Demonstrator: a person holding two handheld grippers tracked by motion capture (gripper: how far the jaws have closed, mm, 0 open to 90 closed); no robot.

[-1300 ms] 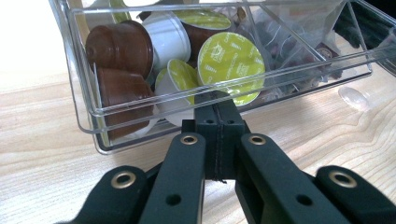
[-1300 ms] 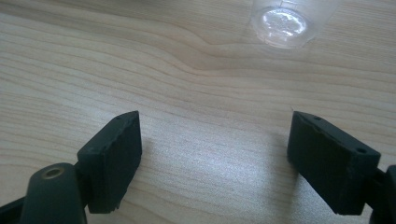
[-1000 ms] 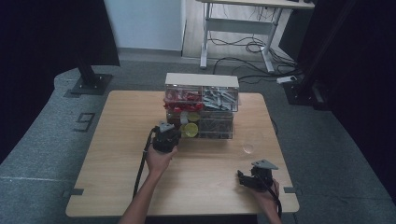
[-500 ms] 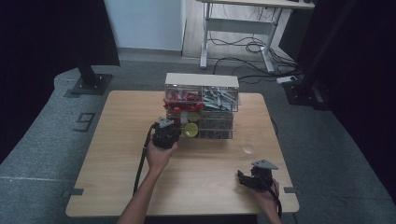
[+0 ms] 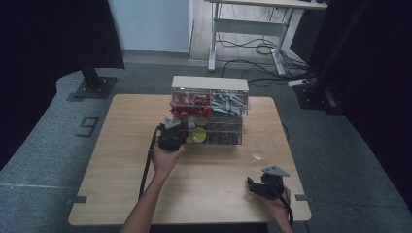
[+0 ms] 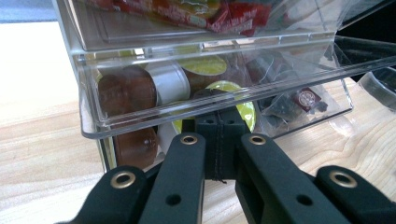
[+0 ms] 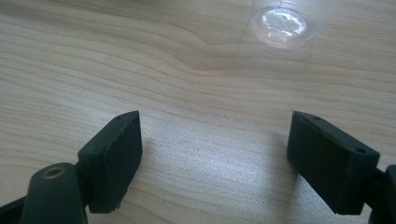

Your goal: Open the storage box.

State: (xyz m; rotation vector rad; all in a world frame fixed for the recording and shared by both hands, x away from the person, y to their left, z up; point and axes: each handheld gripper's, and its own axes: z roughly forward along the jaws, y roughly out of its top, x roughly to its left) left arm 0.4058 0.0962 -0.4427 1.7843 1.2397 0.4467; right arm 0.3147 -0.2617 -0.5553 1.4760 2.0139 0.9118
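Note:
A clear drawer organizer [image 5: 210, 82] stands at the table's far middle, holding red packets, grey pieces and coffee pods. My left gripper [image 5: 175, 132] is at its lower left drawer [image 6: 140, 119], which stands pulled out a little. In the left gripper view the jaws [image 6: 219, 122] are shut together with their tips against the drawer's clear front lip; I cannot tell whether they pinch it. Yellow-lidded and brown pods [image 6: 126, 88] lie inside. My right gripper [image 5: 252, 186] rests near the front right edge, open with bare wood between its pads [image 7: 114, 154].
A small clear cup [image 5: 258, 155] stands on the wooden table [image 5: 121, 170], right of the organizer and just ahead of the right gripper [image 7: 215, 154], where it shows as a round rim [image 7: 285, 18]. The left gripper's cable trails back along the forearm.

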